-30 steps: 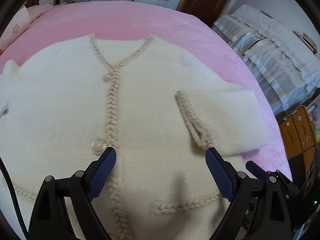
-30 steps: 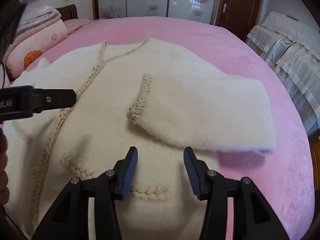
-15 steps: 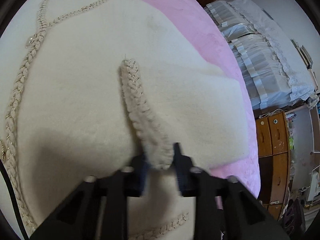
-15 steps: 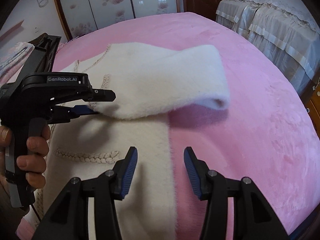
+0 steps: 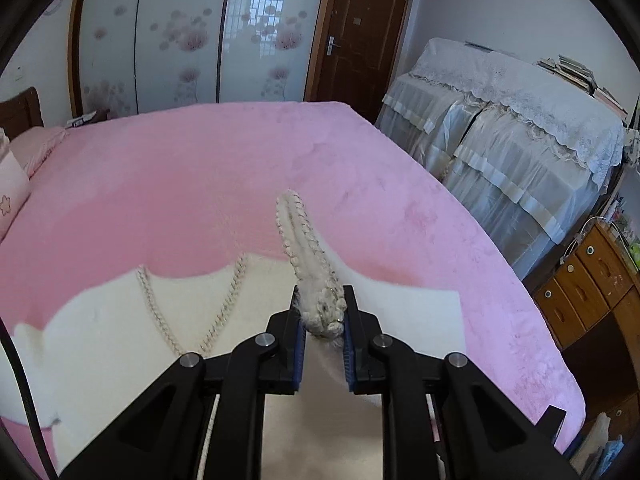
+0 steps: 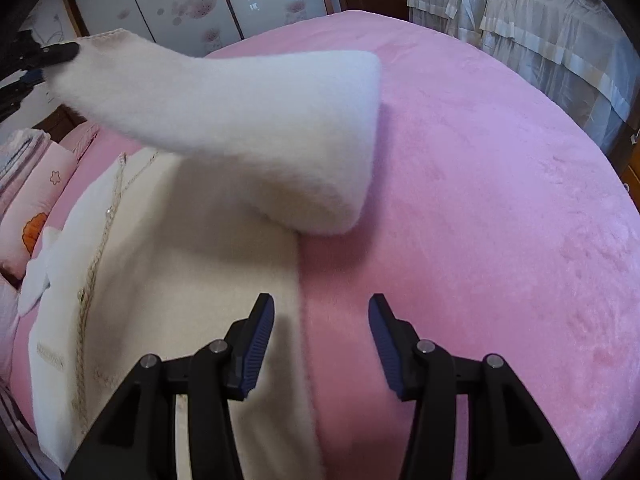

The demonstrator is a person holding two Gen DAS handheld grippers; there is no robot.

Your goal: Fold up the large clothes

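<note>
- Since half a second before, the left gripper point(image 5: 321, 322) had raised the braided sleeve cuff point(image 5: 316, 280) off the cardigan's front, so the sleeve point(image 6: 248, 128) hung in the air above the garment.
- Its blue pads point(image 5: 298, 352) were pinched on the cuff's near end.
- The white fluffy cardigan point(image 6: 168, 280) lay flat on the pink bedspread point(image 6: 500, 200), braid-trimmed front up.
- The right gripper point(image 6: 321, 350) hovered with its jaws spread wide and nothing between them, low over the cardigan's side edge, one fingertip above the fabric and the other above the bedspread.
</note>
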